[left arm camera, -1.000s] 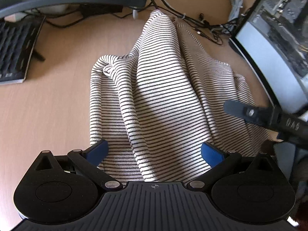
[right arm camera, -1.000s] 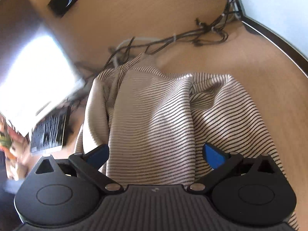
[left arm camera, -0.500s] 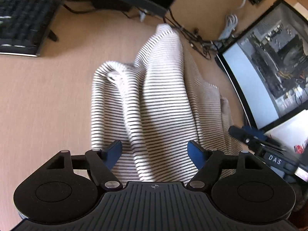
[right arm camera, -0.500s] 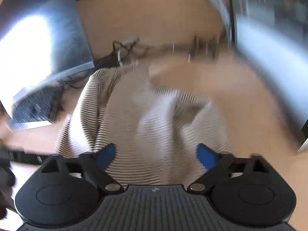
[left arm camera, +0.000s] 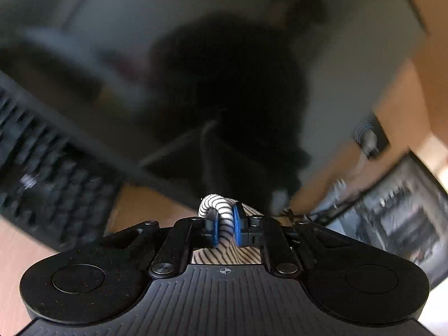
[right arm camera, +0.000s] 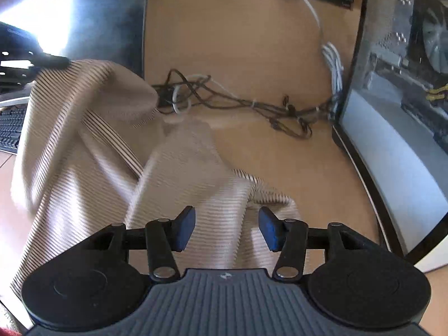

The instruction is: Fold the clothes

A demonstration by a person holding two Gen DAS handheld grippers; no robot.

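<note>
Your left claw [left arm camera: 224, 221] is clamped on a bunched fold of the striped garment [left arm camera: 217, 210]; both blue pads [left arm camera: 235, 224] press the roll from either side, and only that roll plus a strip beneath the claw shows. Everything beyond it is heavily smeared: a dark screen [left arm camera: 224, 70] fills the space ahead, a black keyboard [left arm camera: 42, 184] lies ahead and to the left, and a bit of the counter [left arm camera: 145, 207] shows just left of the claw. Half a second ago this view looked down on the whole garment with the pads wide apart; now they have closed and the camera has tipped up toward the screen.

Your right claw [right arm camera: 226, 228] has its pads apart, one on each side of a ridge of the one garment [right arm camera: 190, 184], which passes between them without being pinched as far as you can tell. From there the cloth rises ahead and to the left, blurred, up to the other claw [right arm camera: 42, 61], which is mostly cut off by the frame edge. Earlier the cloth lay heaped low ahead of this claw; that corner is now lifted. On the counter [right arm camera: 238, 42] ahead sits one tangle of cables [right arm camera: 238, 103]; a glass-sided computer case [right arm camera: 406, 84] stands to the right, a second screen [right arm camera: 84, 22] to the left.
</note>
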